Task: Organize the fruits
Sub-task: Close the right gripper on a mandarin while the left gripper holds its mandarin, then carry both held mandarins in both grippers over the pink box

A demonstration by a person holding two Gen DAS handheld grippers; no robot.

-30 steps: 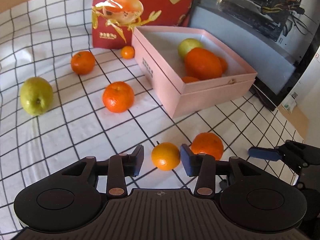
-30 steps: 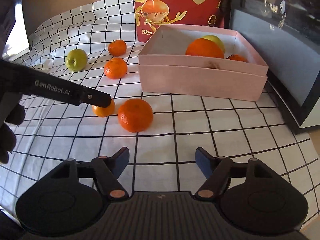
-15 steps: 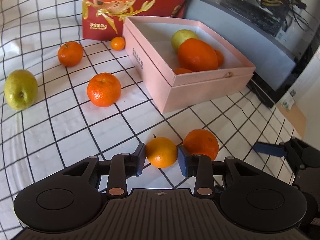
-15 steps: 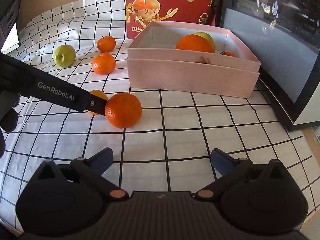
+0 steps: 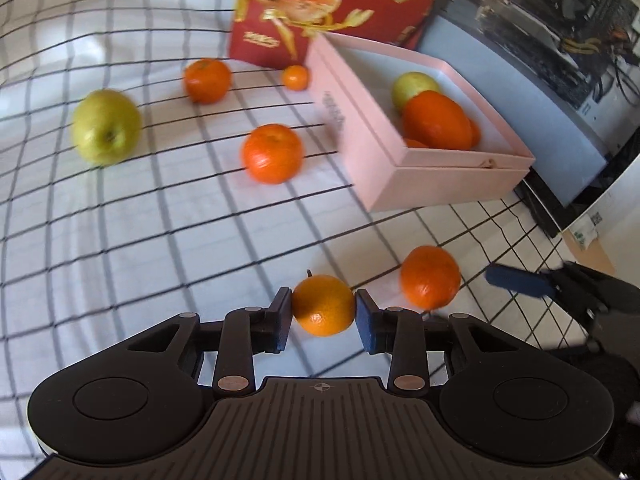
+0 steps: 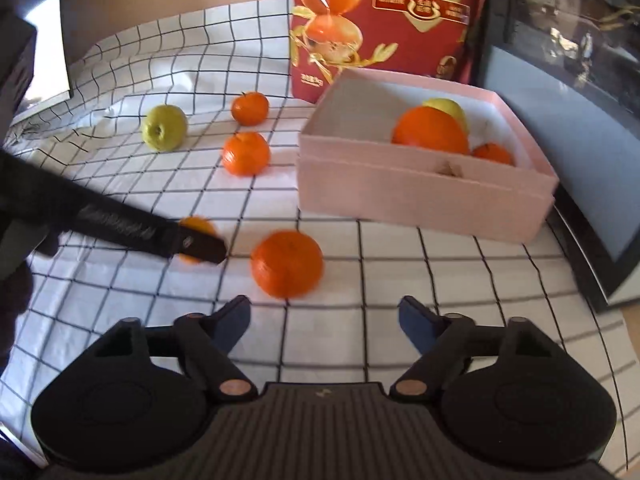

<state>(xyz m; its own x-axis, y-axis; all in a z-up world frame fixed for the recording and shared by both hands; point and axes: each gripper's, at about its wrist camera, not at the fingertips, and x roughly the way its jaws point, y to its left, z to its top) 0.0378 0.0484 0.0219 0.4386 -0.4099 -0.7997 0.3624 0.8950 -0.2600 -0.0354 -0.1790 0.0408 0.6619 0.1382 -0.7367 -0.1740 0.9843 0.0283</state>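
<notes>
Pink cardboard box (image 6: 424,196), far right on the gridded counter (image 6: 400,264), open-topped: holds one large orange (image 6: 430,130), one yellow-green apple (image 6: 450,109), smaller mandarins partly hidden. Left claw (image 5: 323,314) is clamped on a small mandarin (image 5: 323,305) near the front. Right claw (image 6: 325,320) is closing, jaws still apart, nothing between them; a bigger mandarin (image 6: 286,263) lies just beyond.

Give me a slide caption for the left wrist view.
Left gripper shut on a mandarin above the checked cloth, with the pink box of fruit ahead.
</notes>
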